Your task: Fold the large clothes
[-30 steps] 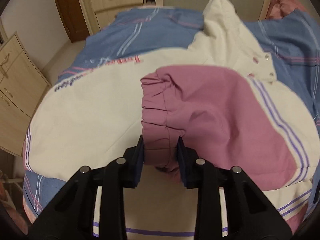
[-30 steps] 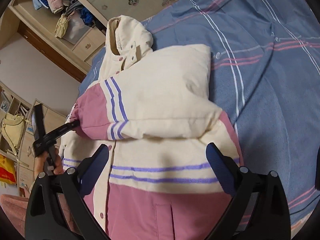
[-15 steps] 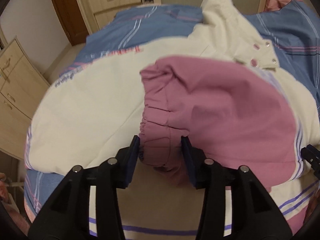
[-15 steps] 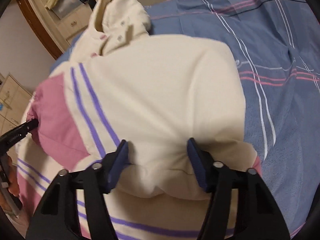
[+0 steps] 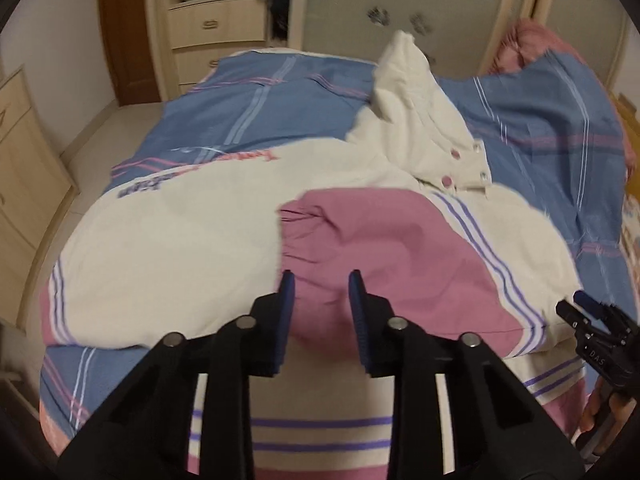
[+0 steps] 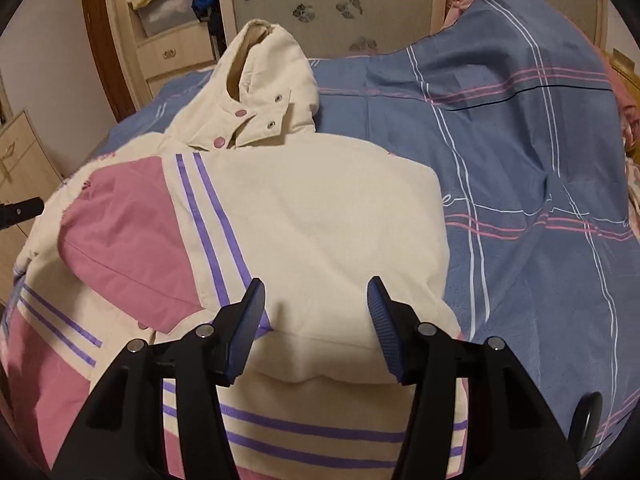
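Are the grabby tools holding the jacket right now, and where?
No. Both tools are open: the left tool sits over the pink sleeve cuff, the right tool over the folded cream sleeve, neither pinching.

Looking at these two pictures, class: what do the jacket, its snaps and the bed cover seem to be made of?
Jacket: likely padded woven fabric, matte; it puffs and creases softly. Snaps: some pink, perhaps coated or plastic caps; others look like bare metal rings with a dull shine. Bed cover: probably woven cotton, matte, with printed or woven stripes; the pictures cannot settle which.
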The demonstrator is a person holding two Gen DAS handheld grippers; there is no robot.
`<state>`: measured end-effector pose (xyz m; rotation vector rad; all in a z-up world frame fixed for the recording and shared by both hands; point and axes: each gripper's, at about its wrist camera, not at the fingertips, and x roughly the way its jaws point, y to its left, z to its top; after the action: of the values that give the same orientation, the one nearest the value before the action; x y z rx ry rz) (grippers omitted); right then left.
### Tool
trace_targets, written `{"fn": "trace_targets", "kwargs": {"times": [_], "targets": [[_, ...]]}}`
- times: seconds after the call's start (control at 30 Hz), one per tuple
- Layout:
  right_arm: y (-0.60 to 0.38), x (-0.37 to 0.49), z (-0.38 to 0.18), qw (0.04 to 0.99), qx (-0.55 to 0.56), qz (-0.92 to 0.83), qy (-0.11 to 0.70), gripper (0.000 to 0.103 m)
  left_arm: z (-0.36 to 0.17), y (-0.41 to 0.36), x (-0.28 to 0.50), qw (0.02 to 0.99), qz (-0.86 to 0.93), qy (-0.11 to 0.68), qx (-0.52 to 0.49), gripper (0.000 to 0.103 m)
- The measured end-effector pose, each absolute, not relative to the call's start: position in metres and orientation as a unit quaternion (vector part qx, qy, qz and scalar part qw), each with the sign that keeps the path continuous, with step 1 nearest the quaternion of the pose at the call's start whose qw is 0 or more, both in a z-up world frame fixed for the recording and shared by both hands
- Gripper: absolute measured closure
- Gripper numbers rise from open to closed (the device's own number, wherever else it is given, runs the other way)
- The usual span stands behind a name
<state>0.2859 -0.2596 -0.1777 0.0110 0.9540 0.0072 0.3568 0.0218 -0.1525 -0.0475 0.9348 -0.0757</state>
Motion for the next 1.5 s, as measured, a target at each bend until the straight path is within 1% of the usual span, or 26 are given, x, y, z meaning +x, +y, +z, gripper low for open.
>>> {"fn": "trace_targets", "kwargs": {"times": [0.13,0.2,0.23,0.27,0.3,0.33,0.37,0.4,0.43,0.47,0.53,0.6,0.7,0.8,0.93,1.0,1.03,1.07,1.1,1.13,1.2,1.3,1.37,1.43,1.5], "targets": [[-0.268,0.304,-0.217,0.862,0.021,-0.005,0.506,0.047,-0.209,-0.007,0.382,0.857,-0.027,0.515,0.011,0.076],[-0.269,0.3,-0.213,0.866,0.019,-0.002,0.5,0.046,-0.214,-0.005,0.377,0.859,-0.035,0.511,0.015,0.076],[-0.268,0.296,-0.208,0.868,0.023,0.005,0.497,0.035,-0.207,0.002,0.371,0.864,-0.046,0.501,0.003,0.076],[-0.269,0.291,-0.202,0.87,0.036,0.02,0.491,0.022,-0.198,0.014,0.363,0.868,-0.057,0.494,-0.019,0.076],[-0.269,0.284,-0.196,0.872,0.047,0.03,0.486,0.018,-0.187,0.029,0.353,0.871,-0.069,0.483,-0.05,0.076],[-0.271,0.276,-0.188,0.876,0.057,0.039,0.477,0.013,-0.175,0.052,0.338,0.876,-0.083,0.466,-0.091,0.056],[-0.272,0.267,-0.183,0.88,0.061,0.042,0.47,0.009,-0.163,0.079,0.323,0.886,-0.063,0.444,-0.117,0.006],[-0.275,0.259,-0.179,0.882,0.065,0.042,0.465,0.008,-0.154,0.101,0.312,0.897,-0.039,0.42,-0.135,0.002],[-0.278,0.253,-0.177,0.882,0.07,0.041,0.464,0.008,-0.146,0.136,0.294,0.905,-0.009,0.39,-0.168,0.002],[-0.282,0.247,-0.176,0.881,0.078,0.039,0.465,0.008,-0.144,0.168,0.283,0.902,0.003,0.38,-0.207,0.002],[-0.289,0.237,-0.179,0.876,0.096,0.034,0.472,0.008,-0.156,0.246,0.263,0.868,0.015,0.37,-0.33,0.002],[-0.296,0.229,-0.185,0.871,0.106,0.023,0.479,0.008,-0.183,0.323,0.242,0.816,0.038,0.338,-0.468,0.002],[-0.303,0.221,-0.195,0.863,0.122,0.011,0.49,0.008,-0.227,0.389,0.227,0.748,0.045,0.304,-0.588,0.003],[-0.304,0.219,-0.201,0.858,0.129,0.004,0.497,0.008,-0.259,0.406,0.234,0.712,0.024,0.307,-0.631,0.003],[-0.3,0.22,-0.203,0.856,0.125,-0.007,0.501,0.008,-0.275,0.397,0.256,0.707,0.038,0.332,-0.623,0.003],[-0.298,0.221,-0.204,0.856,0.123,-0.009,0.503,0.008,-0.273,0.397,0.268,0.715,0.048,0.338,-0.61,0.003],[-0.298,0.221,-0.204,0.856,0.121,-0.009,0.503,0.008,-0.271,0.397,0.272,0.722,0.053,0.339,-0.601,0.011],[-0.297,0.221,-0.204,0.856,0.118,-0.011,0.503,0.008,-0.27,0.402,0.274,0.727,0.059,0.34,-0.594,0.051],[-0.296,0.221,-0.203,0.856,0.115,-0.011,0.504,0.008,-0.269,0.401,0.28,0.726,0.058,0.347,-0.591,0.079],[-0.296,0.221,-0.203,0.857,0.113,-0.011,0.503,0.008,-0.268,0.403,0.282,0.722,0.05,0.34,-0.6,0.093],[-0.296,0.22,-0.203,0.857,0.115,-0.011,0.502,0.008,-0.259,0.409,0.273,0.731,0.05,0.288,-0.616,0.095],[-0.298,0.216,-0.201,0.857,0.127,-0.008,0.5,0.008,-0.201,0.38,0.267,0.803,0.061,0.23,-0.546,0.095],[-0.298,0.212,-0.198,0.857,0.13,-0.006,0.498,0.008,-0.162,0.352,0.266,0.839,0.032,0.193,-0.508,0.095],[-0.298,0.208,-0.195,0.858,0.131,-0.006,0.496,0.008,-0.114,0.303,0.27,0.88,-0.02,0.176,-0.441,0.095],[-0.302,0.203,-0.191,0.859,0.136,-0.008,0.494,0.008,-0.07,0.239,0.273,0.921,-0.056,0.179,-0.34,0.094]]}}
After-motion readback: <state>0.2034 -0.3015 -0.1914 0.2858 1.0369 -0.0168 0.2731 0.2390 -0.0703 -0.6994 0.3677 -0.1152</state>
